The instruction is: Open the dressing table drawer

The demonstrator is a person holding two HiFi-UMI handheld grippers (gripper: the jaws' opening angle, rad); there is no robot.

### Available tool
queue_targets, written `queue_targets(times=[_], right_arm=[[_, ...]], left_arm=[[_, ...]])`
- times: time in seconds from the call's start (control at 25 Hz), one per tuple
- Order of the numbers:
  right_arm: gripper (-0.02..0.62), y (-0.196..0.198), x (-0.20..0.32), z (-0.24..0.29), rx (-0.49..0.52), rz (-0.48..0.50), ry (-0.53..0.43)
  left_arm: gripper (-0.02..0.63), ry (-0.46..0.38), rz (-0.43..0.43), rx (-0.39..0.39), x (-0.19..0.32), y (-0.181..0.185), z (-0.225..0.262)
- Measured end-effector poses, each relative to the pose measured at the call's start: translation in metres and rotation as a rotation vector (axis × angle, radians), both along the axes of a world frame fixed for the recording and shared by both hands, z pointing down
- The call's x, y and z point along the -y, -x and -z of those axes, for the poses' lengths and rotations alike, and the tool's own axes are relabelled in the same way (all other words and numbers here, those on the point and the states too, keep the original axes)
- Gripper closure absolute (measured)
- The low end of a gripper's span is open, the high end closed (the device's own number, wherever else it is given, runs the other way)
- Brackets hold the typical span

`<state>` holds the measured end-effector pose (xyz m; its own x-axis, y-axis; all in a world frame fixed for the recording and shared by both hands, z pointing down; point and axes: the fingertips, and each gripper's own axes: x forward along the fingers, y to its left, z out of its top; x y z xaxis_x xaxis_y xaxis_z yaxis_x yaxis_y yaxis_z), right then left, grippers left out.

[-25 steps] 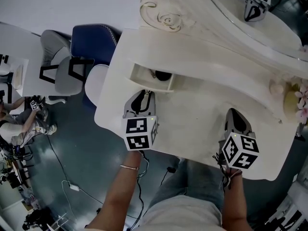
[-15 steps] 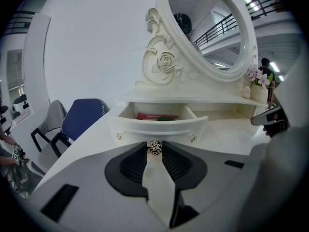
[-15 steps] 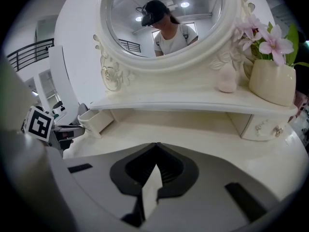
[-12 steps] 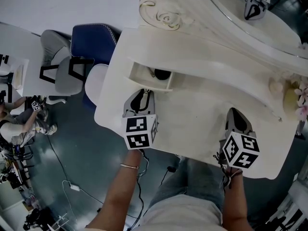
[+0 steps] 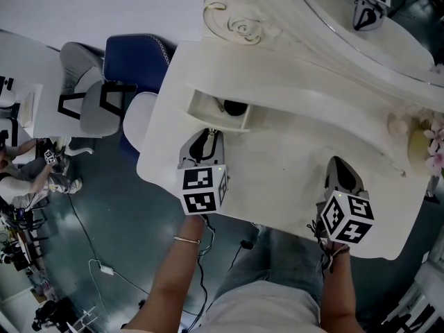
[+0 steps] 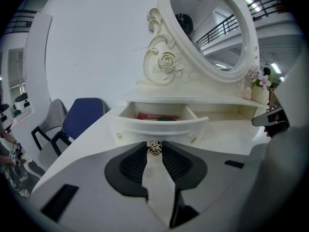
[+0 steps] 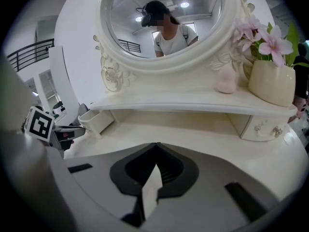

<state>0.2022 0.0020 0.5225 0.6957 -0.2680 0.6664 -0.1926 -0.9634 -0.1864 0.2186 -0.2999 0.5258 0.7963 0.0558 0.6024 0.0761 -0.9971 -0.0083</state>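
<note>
The drawer sits below the mirror, towards the mirror's left, pulled partway out of the dressing table. Something red and something green lie inside it. The left gripper is clamped on the drawer's small metal knob. The right gripper hovers over the tabletop below the mirror's right, jaws pressed together and empty. The cube on each gripper bears black-and-white square code patterns.
</note>
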Motion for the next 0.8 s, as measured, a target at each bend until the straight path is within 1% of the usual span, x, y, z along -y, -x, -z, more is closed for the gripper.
queue_targets(times=[0.36,0.56,0.8], right_arm=[[0.588,0.0,-0.004,0.005,-0.007,-0.002,-0.002],[0.588,0.001,-0.005,0.006,-0.008,-0.001,-0.003],[0.588,0.003,-0.004,0.014,-0.023,0.009,-0.005]], left_arm=[[0.492,-0.026,-0.006,-0.02,0.0,0.0,0.002],[0.485,-0.018,-0.011,-0.027,-0.001,0.002,0.007],[0.485,-0.003,0.015,-0.067,0.003,0.008,0.024]])
